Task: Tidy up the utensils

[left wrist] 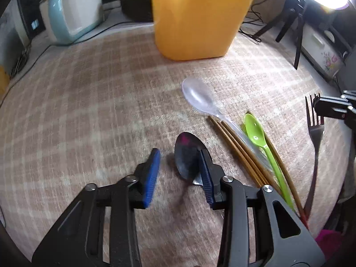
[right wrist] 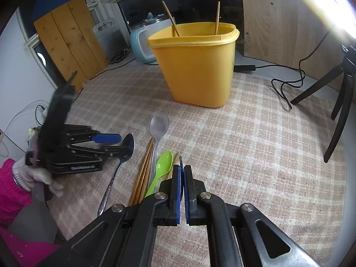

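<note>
A yellow bin (right wrist: 195, 66) stands at the back of the checked cloth, with two chopsticks (right wrist: 171, 20) in it. My left gripper (left wrist: 179, 165) is open just above the bowl of a metal spoon (left wrist: 187, 155) lying on the cloth; it also shows in the right wrist view (right wrist: 120, 143). Beside the spoon lie brown chopsticks (left wrist: 235, 146), a clear plastic spoon (left wrist: 200, 95) and a green plastic spoon (left wrist: 258, 133). My right gripper (right wrist: 183, 169) is shut on a dark metal fork (left wrist: 314, 133), seen edge-on between its pads (right wrist: 177, 178).
A pale blue and white appliance (left wrist: 73, 11) and a black and yellow container (left wrist: 135, 2) stand behind the bin (left wrist: 200, 17). A black cable (right wrist: 287, 82) and black tripod legs (right wrist: 338, 102) are at the right. A flowered white appliance (left wrist: 320, 49) sits far right.
</note>
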The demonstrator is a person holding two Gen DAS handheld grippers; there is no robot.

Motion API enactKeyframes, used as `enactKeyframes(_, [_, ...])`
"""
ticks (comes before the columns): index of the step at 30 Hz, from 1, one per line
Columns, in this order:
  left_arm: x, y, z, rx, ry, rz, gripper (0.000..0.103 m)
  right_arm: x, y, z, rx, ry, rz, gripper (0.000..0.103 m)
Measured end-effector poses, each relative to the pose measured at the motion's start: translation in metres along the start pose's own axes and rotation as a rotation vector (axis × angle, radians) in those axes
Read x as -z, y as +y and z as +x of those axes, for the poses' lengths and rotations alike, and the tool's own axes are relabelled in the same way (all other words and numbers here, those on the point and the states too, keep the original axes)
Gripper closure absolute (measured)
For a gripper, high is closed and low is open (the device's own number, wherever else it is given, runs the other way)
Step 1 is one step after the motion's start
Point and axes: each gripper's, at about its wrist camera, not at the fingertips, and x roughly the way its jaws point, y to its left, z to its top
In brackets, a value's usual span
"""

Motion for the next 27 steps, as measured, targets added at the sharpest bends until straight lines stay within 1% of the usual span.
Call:
enactKeyframes(1, [-0.001, -0.001, 0.001, 0.001, -0.005, 0.004, 0.069, 0.000, 0.000, 0.000, 0.000, -0.001, 0.001, 0.103])
enactKeyframes(2, [-0.002, -0.003, 0.002, 0.007, -0.009, 0.007, 0.077, 0.000, -0.001, -0.001, 0.001, -0.001, 0.002, 0.103])
enactKeyframes(3, [-0.003, -0.005, 0.003, 0.015, -0.011, 0.013, 0.081, 0.000, -0.001, -0.001, 0.003, -0.001, 0.003, 0.103])
enactKeyframes(6, [-0.007, -0.014, 0.005, 0.015, -0.016, 0.037, 0.086, 0.001, -0.002, -0.001, 0.006, -0.001, 0.010, 0.103])
enactKeyframes(8, [-0.010, -0.018, 0.004, 0.011, -0.026, 0.046, 0.094, 0.002, -0.003, -0.001, 0.009, -0.002, 0.016, 0.103])
enactKeyframes(11, [-0.017, -0.028, 0.005, 0.006, -0.032, 0.067, 0.099, 0.003, -0.004, -0.002, 0.014, -0.003, 0.021, 0.103])
enactKeyframes(13, [-0.018, -0.034, 0.004, -0.002, -0.028, 0.096, 0.101, 0.004, -0.006, -0.003, 0.017, -0.005, 0.026, 0.103])
enactKeyframes(16, [-0.018, -0.046, 0.010, -0.003, 0.010, 0.136, 0.101, 0.004, -0.007, -0.005, 0.015, -0.014, 0.033, 0.103])
enactKeyframes(20, [-0.019, -0.052, 0.016, -0.019, 0.034, 0.147, 0.101, 0.003, -0.008, -0.007, 0.010, -0.017, 0.038, 0.103])
enactKeyframes(22, [-0.022, -0.052, 0.021, -0.015, 0.059, 0.144, 0.101, 0.003, -0.009, -0.003, -0.006, 0.001, 0.038, 0.103])
enactKeyframes(24, [-0.025, -0.055, 0.026, -0.009, 0.068, 0.147, 0.101, 0.004, -0.015, 0.003, -0.013, 0.021, 0.060, 0.103])
enactKeyframes(25, [-0.026, -0.057, 0.027, -0.014, 0.066, 0.161, 0.101, 0.004, -0.019, 0.006, -0.015, 0.029, 0.082, 0.100])
enactKeyframes(26, [-0.026, -0.058, 0.027, -0.016, 0.064, 0.170, 0.101, 0.005, -0.022, 0.008, -0.021, 0.035, 0.096, 0.091])
enactKeyframes(27, [-0.026, -0.059, 0.028, -0.014, 0.062, 0.173, 0.101, 0.006, -0.027, 0.011, -0.031, 0.043, 0.120, 0.084])
